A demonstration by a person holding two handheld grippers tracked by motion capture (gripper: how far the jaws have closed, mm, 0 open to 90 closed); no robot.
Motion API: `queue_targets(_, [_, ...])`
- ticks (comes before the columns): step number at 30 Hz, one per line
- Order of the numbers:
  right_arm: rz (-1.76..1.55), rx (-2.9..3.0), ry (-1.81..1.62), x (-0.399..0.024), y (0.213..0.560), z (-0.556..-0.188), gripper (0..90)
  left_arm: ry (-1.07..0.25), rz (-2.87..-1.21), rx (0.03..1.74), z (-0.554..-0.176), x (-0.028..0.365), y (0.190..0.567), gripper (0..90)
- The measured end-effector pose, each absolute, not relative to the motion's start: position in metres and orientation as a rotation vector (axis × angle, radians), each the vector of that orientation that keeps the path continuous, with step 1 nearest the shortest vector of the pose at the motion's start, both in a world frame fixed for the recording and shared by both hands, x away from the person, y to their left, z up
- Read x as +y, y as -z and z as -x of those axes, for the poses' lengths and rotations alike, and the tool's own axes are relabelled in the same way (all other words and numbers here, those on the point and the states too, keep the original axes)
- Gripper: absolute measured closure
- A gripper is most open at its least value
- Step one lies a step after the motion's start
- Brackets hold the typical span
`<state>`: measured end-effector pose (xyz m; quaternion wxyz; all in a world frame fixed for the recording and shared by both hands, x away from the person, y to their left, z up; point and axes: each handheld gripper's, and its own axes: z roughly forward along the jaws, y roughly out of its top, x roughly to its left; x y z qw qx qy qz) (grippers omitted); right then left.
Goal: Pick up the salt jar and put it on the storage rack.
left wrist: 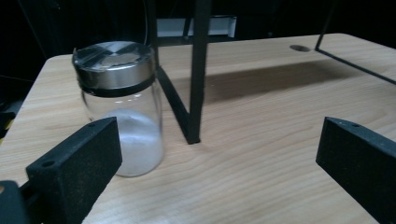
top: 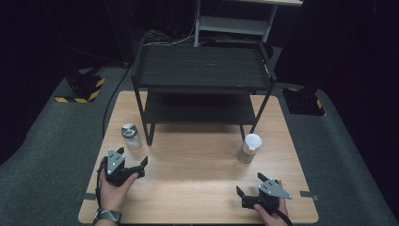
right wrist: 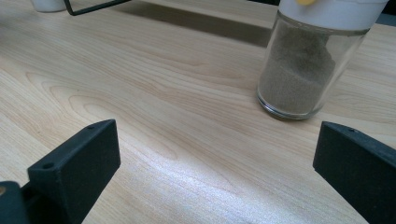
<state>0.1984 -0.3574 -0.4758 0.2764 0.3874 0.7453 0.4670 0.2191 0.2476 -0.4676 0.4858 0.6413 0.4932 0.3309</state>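
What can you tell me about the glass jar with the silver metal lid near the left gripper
The glass jar is a short, clear, round container with a shiny silver metal lid edged by a dark band. White powder fills roughly its lower half. It stands upright and closed on the wooden table, beside the front left leg of the black shelf rack, seemingly not touching it. The left gripper is open just short of it; nothing grips it.

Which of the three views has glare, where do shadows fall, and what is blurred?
High view: dark surroundings, a bright patch of glare on the table. Left gripper view: the rack casts a shadow across the wood; the near tongs look soft. Right gripper view: sheen on the wood in front, and the white-lidded jar is cropped at the top.
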Motion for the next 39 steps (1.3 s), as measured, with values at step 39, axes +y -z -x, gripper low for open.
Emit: queue_targets(39, [-1.046,1.996,-1.265,-0.360,0.477,-0.198,0.4,-0.894,-1.516,1.290,-0.293,0.254,0.487,13.5])
